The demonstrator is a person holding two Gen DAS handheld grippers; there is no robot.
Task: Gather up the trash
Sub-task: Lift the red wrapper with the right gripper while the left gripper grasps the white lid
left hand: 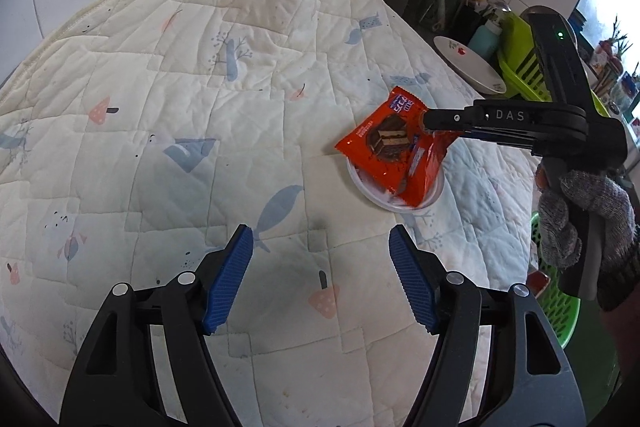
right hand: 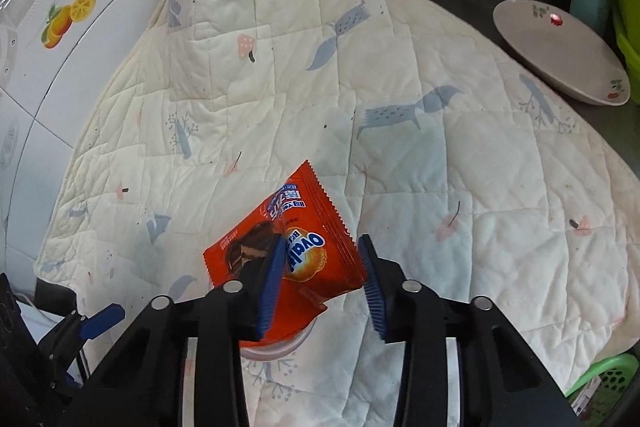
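Quilt [left hand: 200,67] covers the counter; printed with birds and mushrooms, lightly stained.

Left gripper [left hand: 320,231]: jaws released, nothing between the blue pads, held above bare quilt near the front edge.

Wrapper [left hand: 384,147]: orange snack packet, right of centre on the quilt, lying over a small white lid [left hand: 372,197] and tilted, its right side raised.

Right gripper [left hand: 427,119]: comes in from the right, jaws clenched on the wrapper's right edge. In the right wrist view the packet spans the gap between both pads.

Gloved hand [left hand: 580,215] holds the right gripper's handle. Green basket [left hand: 556,311] sits below it, off the quilt's right edge. Plate [left hand: 468,65] lies behind, beside the quilt.
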